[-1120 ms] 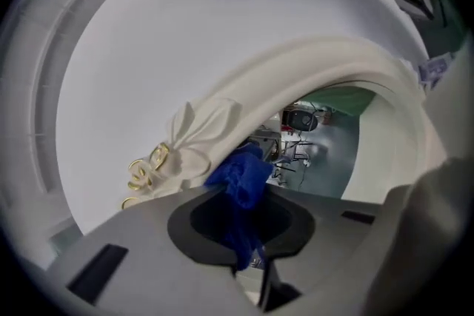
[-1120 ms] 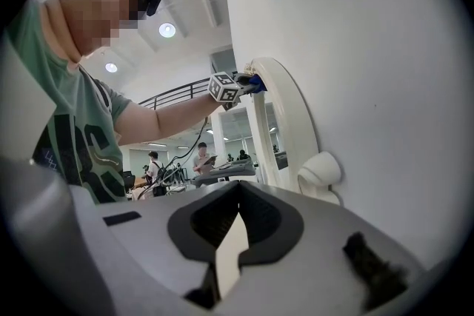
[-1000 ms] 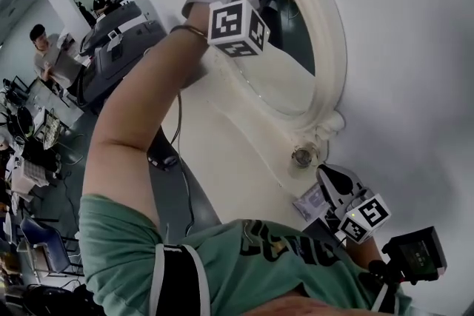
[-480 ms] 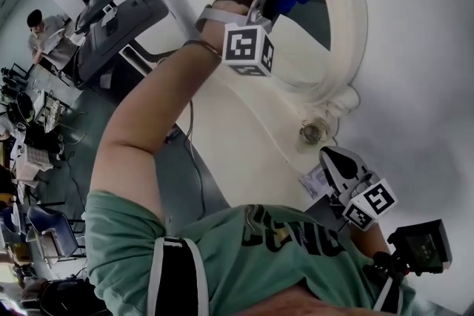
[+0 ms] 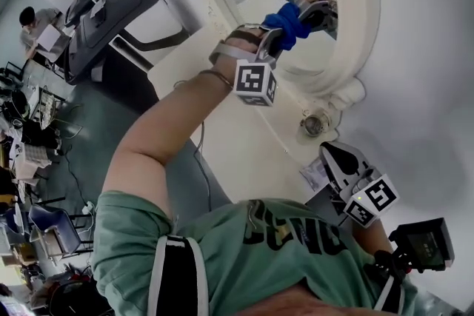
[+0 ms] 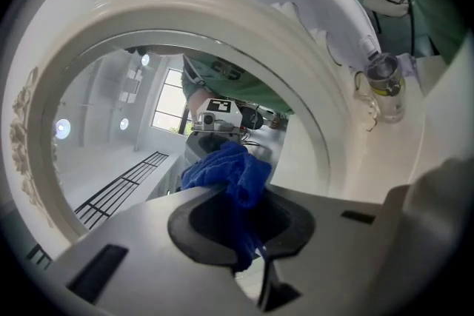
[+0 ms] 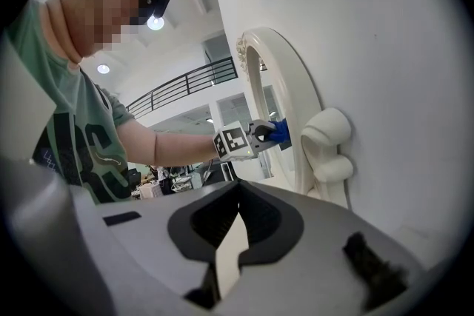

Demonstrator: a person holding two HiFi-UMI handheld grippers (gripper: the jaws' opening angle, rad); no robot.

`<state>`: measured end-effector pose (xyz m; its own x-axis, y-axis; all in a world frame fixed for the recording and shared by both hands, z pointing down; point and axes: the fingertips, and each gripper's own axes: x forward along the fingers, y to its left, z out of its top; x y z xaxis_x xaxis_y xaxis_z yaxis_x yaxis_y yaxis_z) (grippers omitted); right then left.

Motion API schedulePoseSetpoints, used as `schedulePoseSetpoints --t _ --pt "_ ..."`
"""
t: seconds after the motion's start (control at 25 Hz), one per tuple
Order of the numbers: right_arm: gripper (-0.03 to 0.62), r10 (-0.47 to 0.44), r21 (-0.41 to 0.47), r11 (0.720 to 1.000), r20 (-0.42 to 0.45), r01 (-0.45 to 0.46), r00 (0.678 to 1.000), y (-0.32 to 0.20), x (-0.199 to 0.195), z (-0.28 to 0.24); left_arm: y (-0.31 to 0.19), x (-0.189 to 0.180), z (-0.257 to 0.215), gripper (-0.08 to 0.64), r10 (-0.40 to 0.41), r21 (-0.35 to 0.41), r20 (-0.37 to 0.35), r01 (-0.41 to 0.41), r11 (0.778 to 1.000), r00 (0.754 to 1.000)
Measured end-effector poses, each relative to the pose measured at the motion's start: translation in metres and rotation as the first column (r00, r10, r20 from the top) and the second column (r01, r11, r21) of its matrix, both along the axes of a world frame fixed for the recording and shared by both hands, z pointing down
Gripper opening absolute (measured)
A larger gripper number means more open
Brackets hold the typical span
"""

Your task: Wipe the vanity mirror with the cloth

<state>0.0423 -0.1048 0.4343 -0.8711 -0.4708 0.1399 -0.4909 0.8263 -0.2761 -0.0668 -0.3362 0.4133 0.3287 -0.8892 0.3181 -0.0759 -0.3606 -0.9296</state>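
The vanity mirror (image 5: pixel 363 26) has a white ornate oval frame and stands on a white tabletop against the wall. My left gripper (image 5: pixel 278 33) is shut on a blue cloth (image 5: pixel 290 22) and holds it against the lower part of the glass. In the left gripper view the cloth (image 6: pixel 226 170) bulges from the shut jaws of the left gripper (image 6: pixel 244 192), inside the mirror frame (image 6: pixel 222 7). My right gripper (image 5: pixel 327 153) hangs low beside the mirror's foot, shut and holding nothing. The right gripper view shows the right gripper (image 7: pixel 237 189), the mirror (image 7: pixel 285 78) and the cloth (image 7: pixel 280 131).
A small glass jar (image 5: pixel 315 123) stands by the mirror's foot, also in the left gripper view as the jar (image 6: pixel 385 81). A small packet (image 5: pixel 315 175) lies on the white tabletop (image 5: pixel 244 152). Desks, chairs and people fill the room at left (image 5: pixel 37 122). The white wall (image 5: pixel 429 85) rises behind.
My left gripper has slid the blue cloth down the glass, from the top of the mirror to its lower part. The right gripper has stayed in place.
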Motion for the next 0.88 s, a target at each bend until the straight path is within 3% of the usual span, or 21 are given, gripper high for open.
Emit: schedulePoseSetpoints --t 0.16,0.32,0.72,0.88 --pt "0.012 0.009 -0.015 1.0 -0.009 -0.009 1.0 0.001 0.0 0.0 0.019 0.011 0.074 0.057 0.052 -0.134 0.064 -0.044 0.99 0.997" --pt "0.012 0.019 -0.028 0.999 -0.015 -0.019 1.0 0.0 0.0 0.0 0.037 0.021 0.134 0.056 0.134 -0.219 0.142 -0.101 0.971 0.981" --pt "0.012 0.021 -0.011 1.0 -0.003 -0.021 1.0 -0.001 0.004 0.002 0.036 0.021 0.156 0.051 0.208 -0.237 0.283 -0.142 0.961 0.936" --pt "0.012 0.016 0.022 1.0 0.003 -0.016 1.0 -0.003 0.001 -0.003 0.033 0.019 0.163 0.053 0.225 -0.298 0.279 -0.139 0.944 0.933"
